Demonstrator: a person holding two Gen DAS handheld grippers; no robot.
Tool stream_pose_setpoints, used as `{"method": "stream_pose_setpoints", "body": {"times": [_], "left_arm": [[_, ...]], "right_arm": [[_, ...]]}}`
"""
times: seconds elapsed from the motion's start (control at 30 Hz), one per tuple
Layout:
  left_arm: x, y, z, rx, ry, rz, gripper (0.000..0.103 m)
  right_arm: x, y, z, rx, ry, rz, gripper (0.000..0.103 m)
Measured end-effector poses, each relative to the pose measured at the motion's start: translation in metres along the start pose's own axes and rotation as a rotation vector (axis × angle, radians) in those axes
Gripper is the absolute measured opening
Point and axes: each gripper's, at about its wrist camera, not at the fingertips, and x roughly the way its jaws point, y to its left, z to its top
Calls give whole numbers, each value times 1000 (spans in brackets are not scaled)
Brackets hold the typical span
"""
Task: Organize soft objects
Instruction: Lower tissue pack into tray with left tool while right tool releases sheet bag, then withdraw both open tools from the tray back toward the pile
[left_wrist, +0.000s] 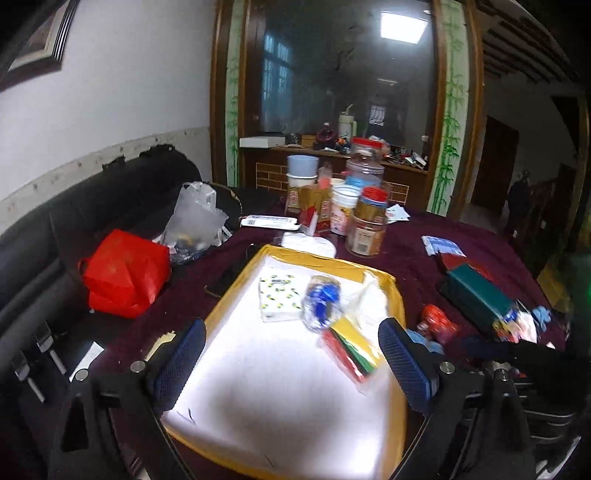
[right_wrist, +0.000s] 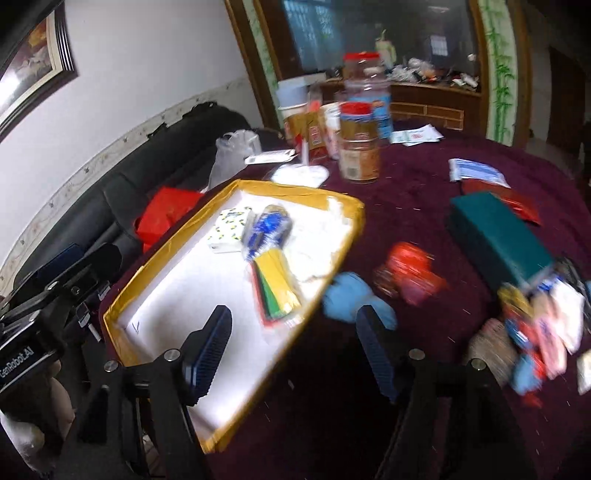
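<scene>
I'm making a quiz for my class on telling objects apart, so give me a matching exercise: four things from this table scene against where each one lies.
Things:
1. tissue pack
2. blue glove
3. red bag
4. green box

Places:
A. on the black sofa beside the table
B. inside the yellow-rimmed tray, on its white floor
C. on the maroon cloth, just outside the tray's edge
D. on the maroon cloth, far from the tray

Pairs: 1-B, 2-C, 3-A, 4-D
</scene>
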Motion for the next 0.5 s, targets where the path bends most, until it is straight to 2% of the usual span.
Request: {"method": "stream_pose_setpoints", "body": {"times": [0.23,0.5], "left_arm": [[-43,-54,-16,92,-17,-57,97],[-76,-111,-32,204,-45,-75,97]], "right_arm": [[-46,-44,-41,84,-44,-73,71],[-86,-89,-80,181,-88,-111,71]]}}
